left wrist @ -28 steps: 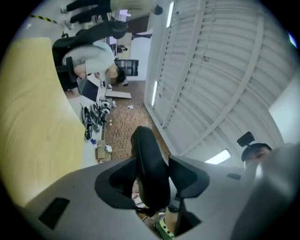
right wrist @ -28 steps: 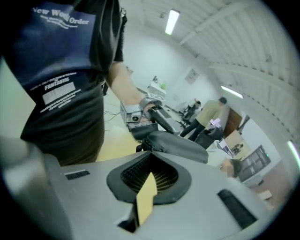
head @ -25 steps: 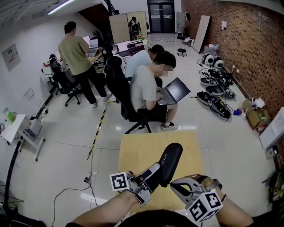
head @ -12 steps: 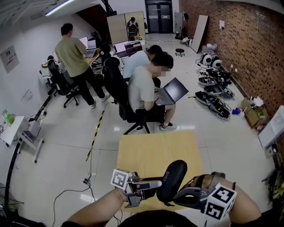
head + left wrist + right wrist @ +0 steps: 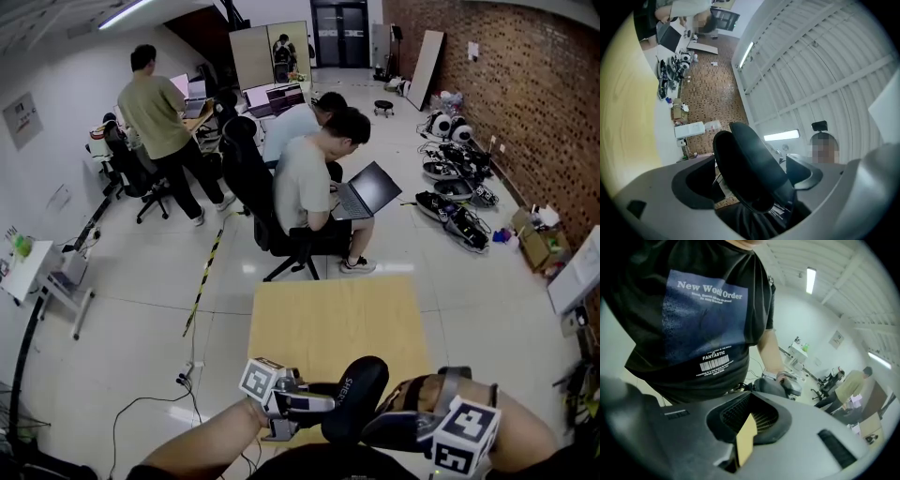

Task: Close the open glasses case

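Compared with a second ago, we see the black glasses case point(image 5: 361, 396) lower and nearer the person. It no longer slants up over the middle of the tabletop point(image 5: 328, 319) but hangs at its near edge. The left hand-held gripper point(image 5: 317, 405) has just been opening. Its jaws now stand wide apart with the case between them, and a gap shows on one side. The right hand-held gripper point(image 5: 380, 429) lies just beside the case, its jaws together on nothing. Its marker cube point(image 5: 464, 439) has swung lower in the head view. The case's lower end is hidden behind both grippers. We cannot tell whether its lid is fully down, or whether it rests on the tabletop.
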